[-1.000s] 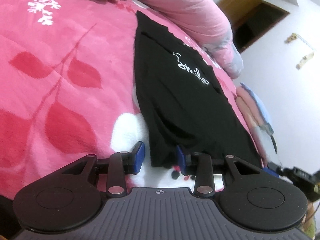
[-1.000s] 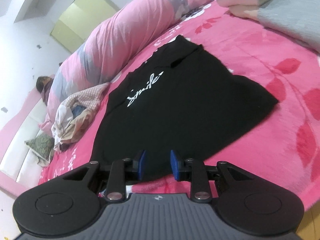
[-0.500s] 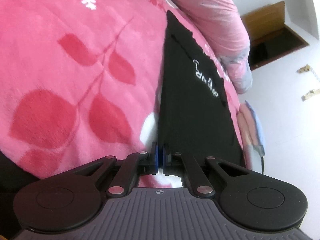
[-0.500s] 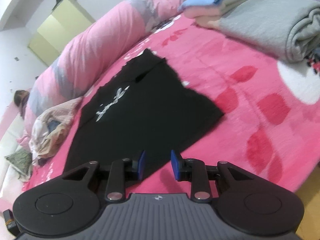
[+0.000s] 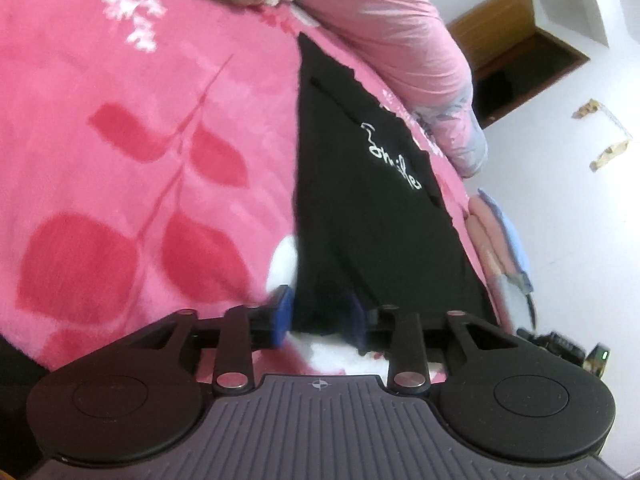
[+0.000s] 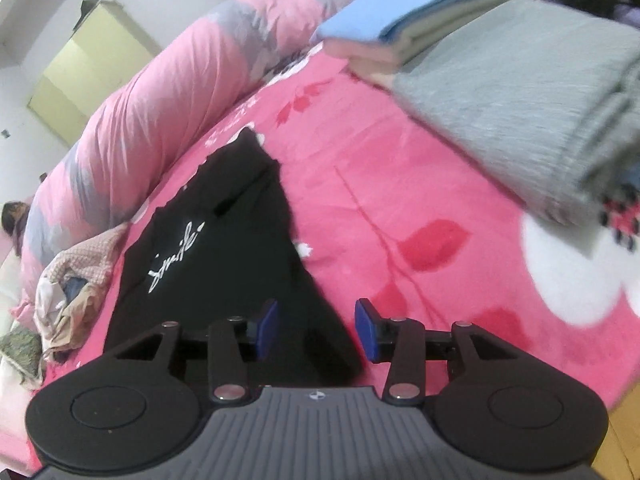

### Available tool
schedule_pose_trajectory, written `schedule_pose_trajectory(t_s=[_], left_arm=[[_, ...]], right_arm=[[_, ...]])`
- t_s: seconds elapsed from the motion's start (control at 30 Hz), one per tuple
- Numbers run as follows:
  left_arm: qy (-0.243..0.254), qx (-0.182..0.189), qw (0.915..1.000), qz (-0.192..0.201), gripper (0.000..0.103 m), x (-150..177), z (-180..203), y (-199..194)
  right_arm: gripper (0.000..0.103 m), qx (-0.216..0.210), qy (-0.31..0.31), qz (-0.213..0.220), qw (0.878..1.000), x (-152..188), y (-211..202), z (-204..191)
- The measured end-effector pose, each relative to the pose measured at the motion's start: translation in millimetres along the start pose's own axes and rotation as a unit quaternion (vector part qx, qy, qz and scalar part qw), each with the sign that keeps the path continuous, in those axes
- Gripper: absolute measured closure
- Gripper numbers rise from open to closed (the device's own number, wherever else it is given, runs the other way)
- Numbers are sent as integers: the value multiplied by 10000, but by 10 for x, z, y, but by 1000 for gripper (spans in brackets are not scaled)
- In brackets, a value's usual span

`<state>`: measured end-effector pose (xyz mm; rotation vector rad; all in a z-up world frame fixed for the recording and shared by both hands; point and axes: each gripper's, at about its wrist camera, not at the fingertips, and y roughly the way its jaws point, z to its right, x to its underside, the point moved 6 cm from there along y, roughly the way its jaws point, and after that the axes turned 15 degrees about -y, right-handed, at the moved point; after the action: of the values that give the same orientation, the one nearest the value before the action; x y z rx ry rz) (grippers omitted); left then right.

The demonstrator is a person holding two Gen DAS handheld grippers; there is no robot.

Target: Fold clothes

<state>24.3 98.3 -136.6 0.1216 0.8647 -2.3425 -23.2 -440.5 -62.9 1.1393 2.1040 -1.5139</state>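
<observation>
On the pink bed (image 5: 120, 120), both the left gripper (image 5: 320, 316) and right gripper (image 6: 316, 330) are just opening, jaws apart around the black shirt's (image 6: 224, 240) near edge.

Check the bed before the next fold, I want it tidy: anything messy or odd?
One thing: a crumpled heap of clothes lies unfolded against the pink duvet roll, beyond the shirt. The shirt lies flat; the folded stack and grey blanket look neat.

Pink blanket (image 6: 400, 184) with red leaf print covers the bed. Rolled pink quilt (image 6: 168, 92) lies along its far edge. Yellow-green cabinet (image 6: 84, 68) stands against the wall (doors closed). Brown wooden cabinet (image 5: 516, 52) stands nearby.
</observation>
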Motion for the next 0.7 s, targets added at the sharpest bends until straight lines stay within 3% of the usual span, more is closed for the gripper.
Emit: schedule_pose_trajectory(t_s=[0.2,0.27,0.3,0.4,0.57,0.7], left_arm=[[89,-152,9998,24,68,20,37,124],[60,-124,9999,17,68,16,16,118],[44,-105,9999,8,68,14,8,113],[-21,-43,10000,-23,69,7,-17,115],[-58,-38,10000,-32,72,17,-36,104],[-27,-1,10000,-42,72,35,-40,93]], right_arm=[[58,-143,-192,-615,9978,106,172,-45],[64,-194,-307,-700,9969,237,125,-81],[67,-185,-344,-708,9967,295,96,-92],[97,-209,-262,-546,9979,364,12,-88],[99,-738,196,41,9971,324,-249,-112],[99,-586,586,-153,9964,496,-181,68]])
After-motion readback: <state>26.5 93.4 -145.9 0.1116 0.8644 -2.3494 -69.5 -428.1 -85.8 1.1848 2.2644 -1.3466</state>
